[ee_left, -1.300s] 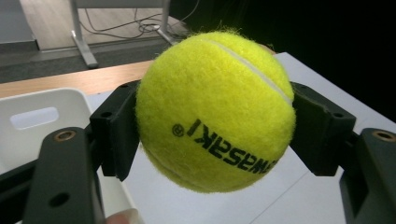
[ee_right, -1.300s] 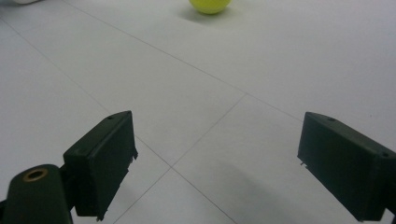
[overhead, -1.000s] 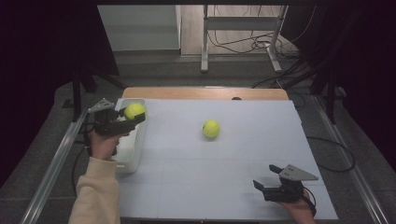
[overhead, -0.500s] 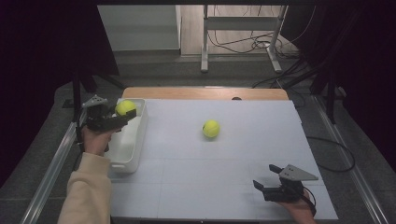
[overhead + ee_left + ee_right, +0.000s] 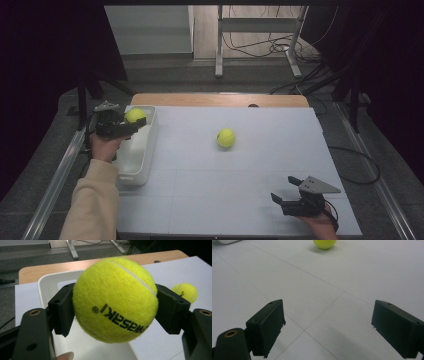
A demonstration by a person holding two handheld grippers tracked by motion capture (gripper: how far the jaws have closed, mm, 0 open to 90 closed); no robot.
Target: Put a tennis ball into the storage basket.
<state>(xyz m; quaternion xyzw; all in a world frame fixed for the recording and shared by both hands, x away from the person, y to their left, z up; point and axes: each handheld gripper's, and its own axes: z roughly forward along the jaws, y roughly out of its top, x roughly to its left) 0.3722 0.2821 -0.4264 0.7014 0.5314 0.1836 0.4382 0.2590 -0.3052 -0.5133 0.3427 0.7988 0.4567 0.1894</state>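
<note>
My left gripper (image 5: 131,123) is shut on a yellow tennis ball (image 5: 134,115), holding it above the far end of a white bin (image 5: 141,155) at the table's left edge. In the left gripper view the held ball (image 5: 115,298) is clamped between both black jaws, with the bin (image 5: 47,286) under it. A second tennis ball (image 5: 226,137) lies free on the white table near the middle; it shows as a second ball (image 5: 186,291) behind the jaws and as a far ball (image 5: 325,244). My right gripper (image 5: 285,191) rests open near the front right, with nothing between its jaws.
The white table cover (image 5: 250,175) has faint grid lines, and a wooden edge (image 5: 215,99) runs along its far side. Beyond it stand a metal frame (image 5: 257,40) and cables on the floor. A metal rail (image 5: 57,175) runs along the left.
My left gripper has carried the held ball left and slightly toward the far end of the bin. The right gripper and the loose ball have stayed put.
</note>
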